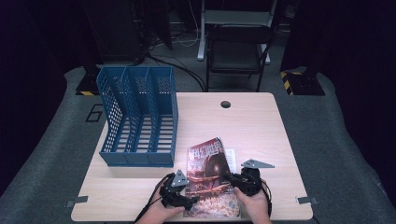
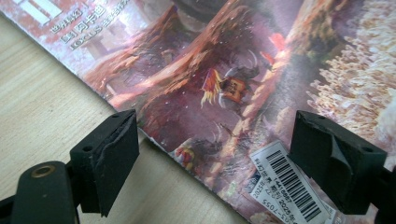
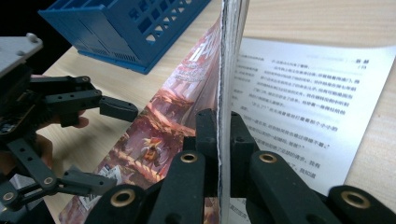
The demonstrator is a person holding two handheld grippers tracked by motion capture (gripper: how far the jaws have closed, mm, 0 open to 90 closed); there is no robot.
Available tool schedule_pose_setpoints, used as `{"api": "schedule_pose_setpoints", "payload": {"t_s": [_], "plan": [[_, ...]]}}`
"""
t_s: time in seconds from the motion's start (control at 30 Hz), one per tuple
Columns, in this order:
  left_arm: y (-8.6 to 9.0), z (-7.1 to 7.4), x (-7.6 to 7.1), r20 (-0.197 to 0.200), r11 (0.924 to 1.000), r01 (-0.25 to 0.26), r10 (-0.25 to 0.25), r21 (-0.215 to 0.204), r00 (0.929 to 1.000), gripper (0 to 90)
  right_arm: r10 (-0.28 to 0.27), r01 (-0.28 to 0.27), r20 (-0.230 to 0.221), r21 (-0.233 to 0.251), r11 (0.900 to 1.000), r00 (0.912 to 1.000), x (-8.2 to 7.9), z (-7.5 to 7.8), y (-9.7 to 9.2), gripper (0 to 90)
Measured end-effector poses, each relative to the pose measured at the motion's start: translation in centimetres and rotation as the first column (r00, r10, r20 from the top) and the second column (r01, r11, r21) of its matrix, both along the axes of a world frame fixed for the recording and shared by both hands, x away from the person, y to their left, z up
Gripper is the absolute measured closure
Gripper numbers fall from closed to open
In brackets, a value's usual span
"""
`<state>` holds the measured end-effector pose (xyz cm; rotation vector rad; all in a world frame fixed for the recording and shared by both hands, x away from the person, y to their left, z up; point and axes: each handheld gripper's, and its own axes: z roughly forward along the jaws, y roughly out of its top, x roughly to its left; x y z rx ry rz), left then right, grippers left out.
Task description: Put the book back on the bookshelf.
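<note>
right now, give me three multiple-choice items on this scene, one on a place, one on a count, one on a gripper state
1. Where does the blue file rack stand relative to the magazine in the high view?
A. left of it and farther back
B. right of it
C. on top of it

2. How many slots does the rack have?
A. one
B. three
C. six

3. What is the right gripper doing?
A. hanging open above the rack
B. lying on the floor
C. clamping pages of the magazine

Answers: 1 A, the rack fills the table's far left; 2 B, two dividers split it in three; 3 C, its pads press a sheaf of pages.
</note>
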<state>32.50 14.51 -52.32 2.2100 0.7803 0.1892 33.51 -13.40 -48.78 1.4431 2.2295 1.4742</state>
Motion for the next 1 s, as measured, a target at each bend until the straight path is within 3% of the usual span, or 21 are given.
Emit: {"api": "schedule_pose_setpoints", "payload": {"t_s": [0.03,0.1,0.13,0.3,0.43,0.53,0.67,0.8,1.0], "plan": [[0.0,0.0,0.0,0.007,0.9999,-0.012,0.012,-0.004,0.9999,15.7,-0.002,0.002,0.010,0.000,1.0000,1.0000,-0.1,0.1,0.1,87.0],[0.2,0.1,0.2,-0.019,0.9998,-0.014,0.014,-0.015,0.9997,15.9,0.001,-0.001,0.025,0.003,1.0000,0.9997,-0.3,0.4,0.1,87.0],[0.2,0.1,0.3,-0.008,0.9996,-0.025,0.025,-0.015,0.9997,16.1,0.001,-0.001,0.034,0.003,1.0000,0.9994,-0.5,0.6,0.2,87.1],[0.6,0.2,0.9,-0.052,0.9975,-0.037,0.034,-0.060,0.9981,16.6,0.005,-0.007,0.073,0.023,0.9997,0.9973,-1.1,1.3,0.0,87.1],[0.6,0.4,1.3,-0.049,0.9968,-0.038,0.035,-0.070,0.9982,16.0,0.004,-0.007,0.099,0.037,0.9993,0.9951,-1.7,1.8,0.0,87.1],[0.6,0.4,1.9,-0.064,0.9952,-0.035,0.029,-0.092,0.9975,15.8,0.004,-0.009,0.112,0.043,0.9990,0.9937,-2.0,1.9,0.0,87.1],[0.4,0.2,3.1,-0.123,0.9918,-0.017,0.001,-0.127,0.9924,15.0,0.007,-0.012,0.127,0.041,0.9991,0.9919,-2.3,2.1,0.0,87.1],[0.1,0.0,3.8,-0.142,0.9859,-0.009,-0.015,-0.167,0.9898,13.8,0.006,-0.012,0.136,0.046,0.9989,0.9907,-2.5,2.2,0.0,87.1],[-0.5,-0.2,4.5,-0.139,0.9840,0.026,-0.051,-0.176,0.9889,7.8,0.010,-0.018,0.151,0.051,0.9986,0.9885,-2.8,2.4,-0.2,87.1]]}}
